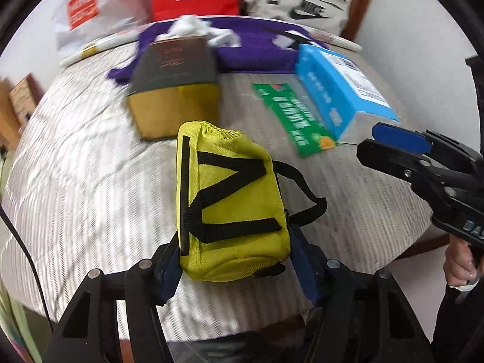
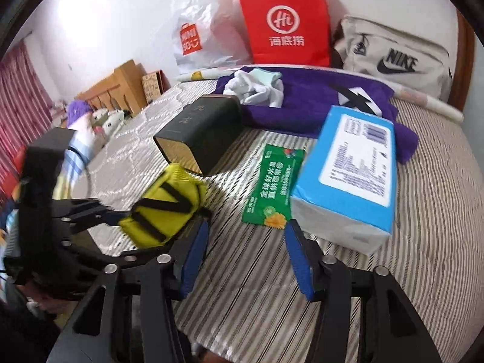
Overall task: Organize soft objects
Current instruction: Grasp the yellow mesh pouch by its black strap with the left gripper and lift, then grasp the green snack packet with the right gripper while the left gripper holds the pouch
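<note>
You worked over a bed (image 2: 408, 227) spread with a grey-and-white striped cover, pushed against a white wall with a wooden frame at the far edge. Your left gripper (image 1: 233, 272) had its fingers clenched on the yellow pouch (image 1: 230, 208), holding it above the cover near the dark box (image 1: 172, 90). Your right gripper (image 2: 245, 257) hung with its fingers parted and nothing between them, just short of the green packet (image 2: 272, 187) and the blue tissue pack (image 2: 348, 175). Behind these lay a purple garment (image 2: 317, 103) with pale cloths (image 2: 257, 87) bunched on it. Against the wall stood a white plastic bag (image 2: 199, 30), a red bag (image 2: 284, 24) and a beige bag (image 2: 393, 57).
</note>
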Action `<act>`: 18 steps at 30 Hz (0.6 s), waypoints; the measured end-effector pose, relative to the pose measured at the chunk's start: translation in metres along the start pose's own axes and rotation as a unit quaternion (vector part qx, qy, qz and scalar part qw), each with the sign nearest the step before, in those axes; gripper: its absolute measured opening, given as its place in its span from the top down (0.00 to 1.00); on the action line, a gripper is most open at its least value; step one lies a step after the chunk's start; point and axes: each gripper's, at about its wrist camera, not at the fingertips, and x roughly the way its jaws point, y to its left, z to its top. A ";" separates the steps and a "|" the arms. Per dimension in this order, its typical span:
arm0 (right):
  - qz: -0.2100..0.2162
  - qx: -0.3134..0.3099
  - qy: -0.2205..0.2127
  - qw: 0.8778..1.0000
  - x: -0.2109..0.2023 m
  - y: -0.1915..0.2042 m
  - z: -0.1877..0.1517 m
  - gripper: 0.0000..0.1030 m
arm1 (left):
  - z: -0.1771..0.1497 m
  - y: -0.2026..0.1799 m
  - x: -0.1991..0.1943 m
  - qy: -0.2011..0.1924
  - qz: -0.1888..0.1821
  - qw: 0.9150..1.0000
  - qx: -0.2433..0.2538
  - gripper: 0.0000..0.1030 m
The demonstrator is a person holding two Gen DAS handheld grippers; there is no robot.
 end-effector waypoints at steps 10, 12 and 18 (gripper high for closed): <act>-0.045 -0.045 -0.006 0.998 0.023 0.024 0.003 0.56 | 0.001 0.056 -0.008 -0.020 0.039 0.997 -0.062 0.40; -0.055 -0.049 -0.005 0.997 0.029 0.025 0.005 0.57 | 0.003 0.065 -0.004 -0.019 0.041 0.996 -0.073 0.40; -0.091 -0.076 -0.001 0.993 0.053 0.034 0.006 0.70 | 0.004 0.079 0.010 -0.009 0.027 0.996 -0.089 0.39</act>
